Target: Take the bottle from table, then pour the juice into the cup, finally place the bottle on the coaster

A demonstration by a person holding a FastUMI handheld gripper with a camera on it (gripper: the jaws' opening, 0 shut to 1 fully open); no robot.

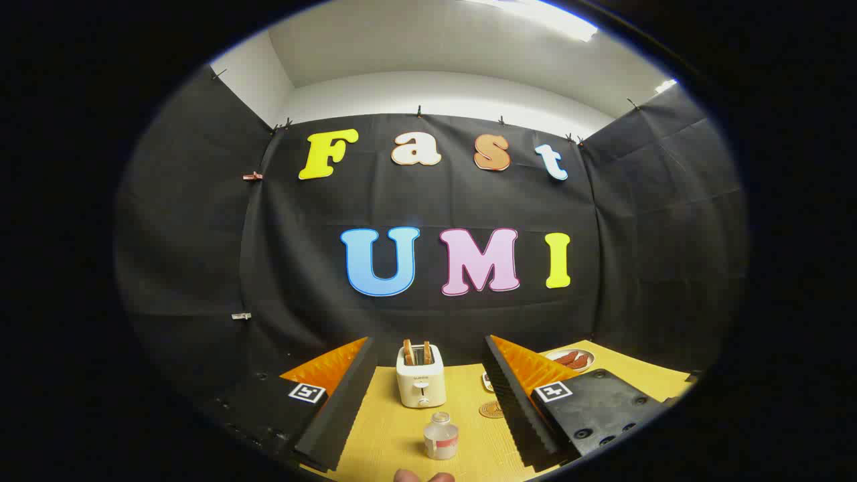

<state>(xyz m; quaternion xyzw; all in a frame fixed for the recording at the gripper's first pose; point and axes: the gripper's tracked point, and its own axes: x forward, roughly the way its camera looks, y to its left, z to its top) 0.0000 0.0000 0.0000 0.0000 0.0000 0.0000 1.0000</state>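
A small clear bottle [440, 436] with a pale label stands upright on the yellow table [385, 428], between my two fingers and slightly ahead of them. My gripper [428, 402] is open wide, with one finger [338, 402] on the left and the other on the right of the bottle, touching neither side. A round brown coaster [492, 409] lies on the table beyond the bottle, close to the right finger. A small white object [487, 381], partly hidden behind the right finger, sits past the coaster; I cannot tell whether it is the cup.
A white toaster [420, 383] holding two slices of bread stands beyond the bottle near the black cloth wall. A plate with sausages [570, 359] rests at the far right of the table. Fingertips of a person's hand [422, 476] show just below the bottle.
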